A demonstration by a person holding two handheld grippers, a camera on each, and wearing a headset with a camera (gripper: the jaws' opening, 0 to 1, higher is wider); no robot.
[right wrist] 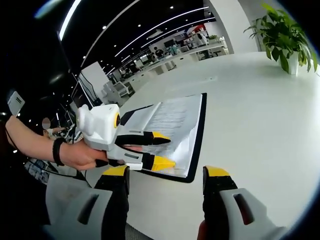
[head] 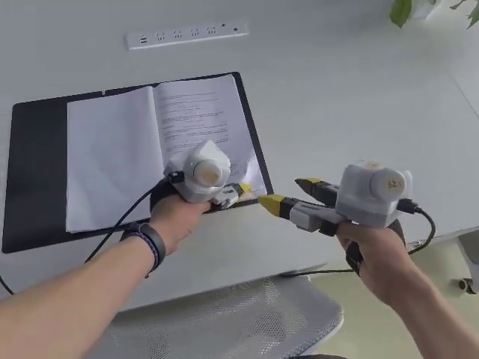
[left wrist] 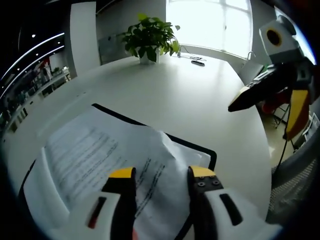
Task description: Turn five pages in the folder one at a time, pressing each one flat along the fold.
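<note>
A black folder (head: 30, 164) lies open on the white table, with white printed pages (head: 198, 112) in it. My left gripper (head: 239, 191) is at the near right corner of the right-hand page. Its jaws stand apart over the sheet (left wrist: 150, 150), whose corner bulges up slightly; the left gripper (left wrist: 161, 174) is open. My right gripper (head: 290, 191) hovers just right of the folder's corner, off the paper, open with nothing between its jaws. From the right gripper (right wrist: 166, 172) I see the left gripper (right wrist: 161, 150) and the folder (right wrist: 198, 130) ahead.
A white power strip (head: 187, 34) lies at the back of the table. A potted plant (left wrist: 150, 37) stands far off on the table. A grey mesh chair (head: 247, 314) sits below the table's near edge. Cables trail from both grippers.
</note>
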